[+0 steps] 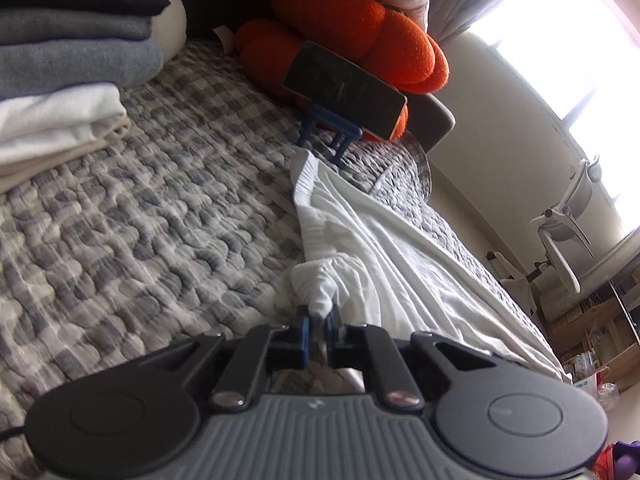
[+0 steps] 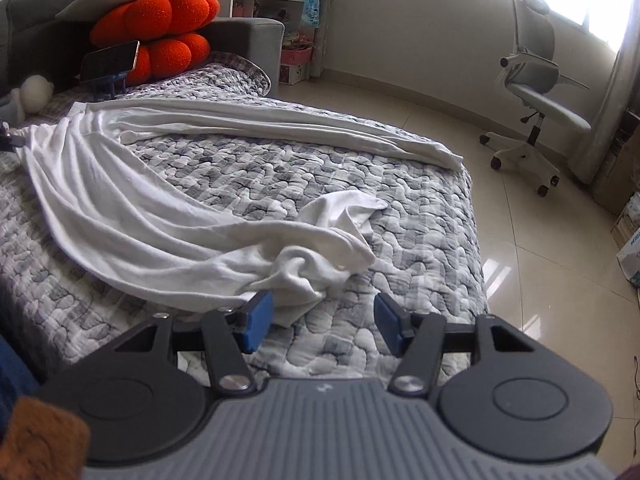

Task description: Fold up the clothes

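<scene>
Fabric is pinched in the left gripper (image 1: 318, 320): its blue pads are pressed together on a bunched corner of a white garment (image 1: 360, 248), apparently at the ribbed waistband end, so that end can be lifted or pulled taut. The right gripper (image 2: 322, 322) has its pads (image 2: 256, 322) well apart with nothing between them, low over the quilt and just short of the twisted, crumpled near end of the same garment (image 2: 132, 216). Judging from the pose, it is lining up to take hold of that end so both hands can stretch the cloth flat before folding.

The garment looks like long white trousers or similar. In the right wrist view it lies spread across a bed covered by a grey and white checked quilt (image 2: 248, 168), one long part running along the far side toward the right edge of the bed, the other curving toward the near side and ending in the crumpled heap.

Further out, at the far left in the left wrist view, a stack of folded clothes (image 1: 60, 80) in black, grey, blue and white sits on the bed, likely finished work. Beyond the garment a phone (image 2: 110, 60) leans on a blue stand in front of orange plush cushions (image 2: 160, 28). To the right, off the bed, an office chair (image 2: 536, 92) stands on a tiled floor under bright windows
</scene>
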A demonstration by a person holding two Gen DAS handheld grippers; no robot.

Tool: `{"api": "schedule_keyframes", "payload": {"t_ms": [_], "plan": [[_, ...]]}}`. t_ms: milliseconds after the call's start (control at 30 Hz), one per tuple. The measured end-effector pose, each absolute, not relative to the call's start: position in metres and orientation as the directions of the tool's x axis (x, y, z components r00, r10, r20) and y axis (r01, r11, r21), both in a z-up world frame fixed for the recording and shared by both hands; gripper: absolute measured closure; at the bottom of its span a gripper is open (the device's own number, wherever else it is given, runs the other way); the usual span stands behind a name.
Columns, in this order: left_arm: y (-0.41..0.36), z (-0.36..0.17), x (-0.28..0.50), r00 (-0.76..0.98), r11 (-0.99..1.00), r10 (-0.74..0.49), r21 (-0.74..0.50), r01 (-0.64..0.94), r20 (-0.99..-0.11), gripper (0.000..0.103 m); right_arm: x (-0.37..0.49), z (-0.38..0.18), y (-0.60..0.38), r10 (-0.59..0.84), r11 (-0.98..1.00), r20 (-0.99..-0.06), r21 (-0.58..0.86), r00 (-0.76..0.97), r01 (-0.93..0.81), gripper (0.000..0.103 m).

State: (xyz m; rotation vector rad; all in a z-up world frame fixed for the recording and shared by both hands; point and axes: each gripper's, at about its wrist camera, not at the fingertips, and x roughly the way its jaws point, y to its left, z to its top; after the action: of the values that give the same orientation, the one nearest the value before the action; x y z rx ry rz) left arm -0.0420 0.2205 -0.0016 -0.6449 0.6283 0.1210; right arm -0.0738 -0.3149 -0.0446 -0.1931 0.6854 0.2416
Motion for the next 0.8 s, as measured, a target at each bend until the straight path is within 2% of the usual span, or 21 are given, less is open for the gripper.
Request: {"api": "schedule_keyframes", "payload": {"t_ms": [100,133,167,200,233,267,333,500,633,800], "plan": [[0.235,0.013,-0.054,0.836,0.816,-0.02,-0.492,-0.303,-0.548,0.096,-0.056,-0.046,-0.327,0.176,0.971,-0.631,-0.013,0.756,-0.237,0.043],[0.24,0.016,-0.058,0.841,0.817,-0.009,-0.489,-0.306,-0.541,0.096,-0.05,-0.047,-0.331,0.182,0.976,-0.63,0.021,0.755,-0.218,0.046],[0.244,0.018,-0.061,0.844,0.818,0.001,-0.486,-0.309,-0.536,0.096,-0.046,-0.05,-0.333,0.202,0.977,-0.642,0.076,0.74,-0.202,0.051],[0.248,0.019,-0.063,0.843,0.82,0.007,-0.48,-0.312,-0.537,0.096,-0.044,-0.052,-0.331,0.217,0.974,-0.647,0.093,0.731,-0.207,0.07],[0.251,0.019,-0.065,0.842,0.822,0.012,-0.474,-0.315,-0.54,0.096,-0.042,-0.054,-0.328,0.229,0.971,-0.651,0.106,0.724,-0.212,0.081],[0.252,0.019,-0.067,0.838,0.828,0.022,-0.46,-0.321,-0.545,0.096,-0.042,-0.054,-0.323,0.227,0.971,-0.646,0.093,0.728,-0.221,0.082],[0.253,0.018,-0.071,0.832,0.839,0.042,-0.433,-0.329,-0.553,0.096,-0.044,-0.051,-0.313,0.223,0.97,-0.634,0.073,0.741,-0.23,0.095],[0.257,0.02,-0.082,0.84,0.844,0.042,-0.431,-0.32,-0.541,0.096,-0.063,-0.007,-0.298,0.223,0.974,-0.551,0.083,0.804,-0.212,0.096],[0.255,0.012,-0.078,0.825,0.858,0.021,-0.413,-0.305,-0.565,0.096,-0.073,0.028,-0.294,0.186,0.982,-0.533,0.071,0.826,-0.175,0.096],[0.255,-0.007,-0.071,0.799,0.845,0.004,-0.425,-0.325,-0.602,0.095,-0.052,0.009,-0.283,0.04,0.992,-0.618,-0.067,0.785,-0.104,0.093]]}}
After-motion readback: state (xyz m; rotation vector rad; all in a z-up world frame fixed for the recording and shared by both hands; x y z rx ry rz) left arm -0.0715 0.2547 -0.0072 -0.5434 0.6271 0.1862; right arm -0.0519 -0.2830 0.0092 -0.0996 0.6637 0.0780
